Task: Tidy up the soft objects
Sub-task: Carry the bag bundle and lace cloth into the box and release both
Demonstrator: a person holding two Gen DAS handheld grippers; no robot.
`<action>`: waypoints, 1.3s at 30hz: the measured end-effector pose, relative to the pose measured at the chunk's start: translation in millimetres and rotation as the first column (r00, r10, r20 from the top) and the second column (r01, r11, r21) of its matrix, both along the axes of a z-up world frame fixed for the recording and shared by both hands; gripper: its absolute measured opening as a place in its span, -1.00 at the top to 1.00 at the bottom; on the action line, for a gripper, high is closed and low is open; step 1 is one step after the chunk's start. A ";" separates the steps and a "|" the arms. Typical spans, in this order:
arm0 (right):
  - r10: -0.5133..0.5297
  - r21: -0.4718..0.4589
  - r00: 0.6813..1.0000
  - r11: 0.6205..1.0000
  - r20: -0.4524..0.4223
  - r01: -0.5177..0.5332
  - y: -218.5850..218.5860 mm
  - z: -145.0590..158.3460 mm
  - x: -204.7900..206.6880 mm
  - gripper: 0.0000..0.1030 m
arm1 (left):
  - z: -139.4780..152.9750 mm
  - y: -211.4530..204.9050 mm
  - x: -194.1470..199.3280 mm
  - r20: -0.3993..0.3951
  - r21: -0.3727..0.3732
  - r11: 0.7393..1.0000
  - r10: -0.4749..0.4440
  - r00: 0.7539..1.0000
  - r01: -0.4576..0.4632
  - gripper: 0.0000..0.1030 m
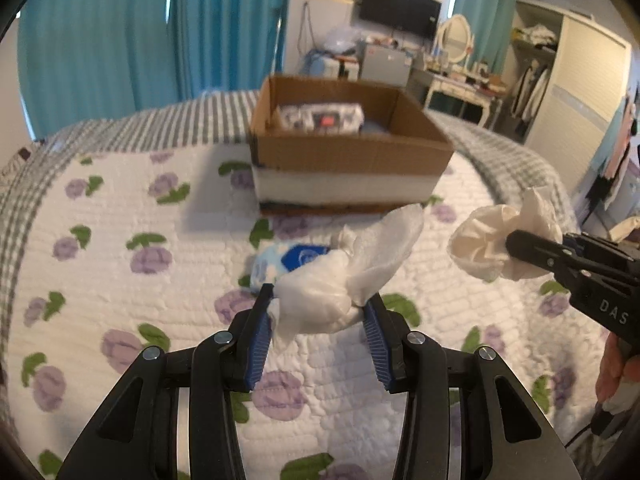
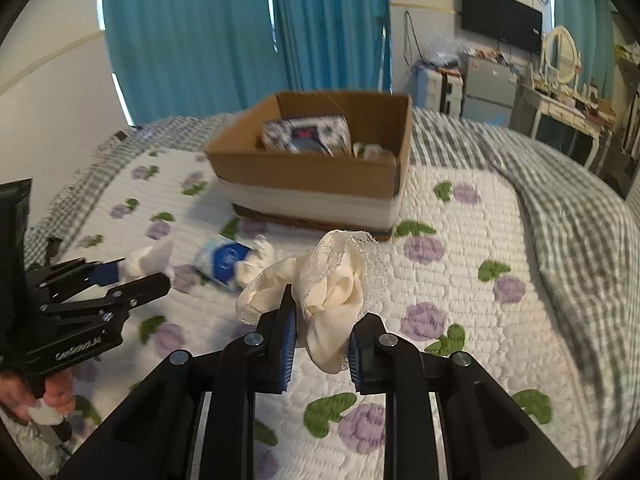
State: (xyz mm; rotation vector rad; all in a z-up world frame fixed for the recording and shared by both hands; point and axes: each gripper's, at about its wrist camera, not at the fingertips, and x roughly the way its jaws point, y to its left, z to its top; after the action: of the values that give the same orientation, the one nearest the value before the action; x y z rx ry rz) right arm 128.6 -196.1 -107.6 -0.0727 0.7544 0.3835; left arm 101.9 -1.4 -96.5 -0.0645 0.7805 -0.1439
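Note:
My left gripper (image 1: 320, 300) is shut on a crumpled white tissue wad (image 1: 344, 276) and holds it above the bed; it also shows at the left of the right wrist view (image 2: 132, 276). My right gripper (image 2: 326, 312) is shut on a cream lace-trimmed cloth (image 2: 332, 276), seen from the side in the left wrist view (image 1: 492, 244). A blue and white tissue pack (image 1: 288, 260) lies on the quilt just beyond the wad. An open cardboard box (image 1: 344, 148) stands further back with a patterned pack (image 1: 320, 116) inside.
The bed has a white quilt with purple flowers (image 1: 148, 256) and a grey checked blanket (image 2: 560, 208) at the right. Blue curtains, a dressing table (image 1: 464, 80) and a wardrobe stand beyond the bed.

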 end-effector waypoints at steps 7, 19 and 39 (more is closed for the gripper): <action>0.033 -0.010 0.989 0.999 0.146 -0.032 -4.0 71.6 -14.9 0.59 | 59.4 -7.4 -4.7 0.115 0.034 0.999 -0.012 0.993 0.008 0.19; 0.002 0.017 0.951 1.000 0.311 -0.008 2.1 152.2 44.3 0.59 | 124.3 -24.5 63.0 0.264 0.118 0.993 -0.056 0.963 0.026 0.18; -0.031 -0.064 0.993 0.997 0.110 0.038 31.8 26.3 235.7 0.58 | 20.0 -14.7 223.2 0.106 0.107 0.993 -0.061 0.993 0.049 0.18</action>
State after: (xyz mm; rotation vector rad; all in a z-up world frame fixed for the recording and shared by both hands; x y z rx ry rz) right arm 364.4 -164.3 -81.2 -0.1413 0.6594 0.3191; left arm 325.1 -16.1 -76.5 0.0635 0.6800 -0.1576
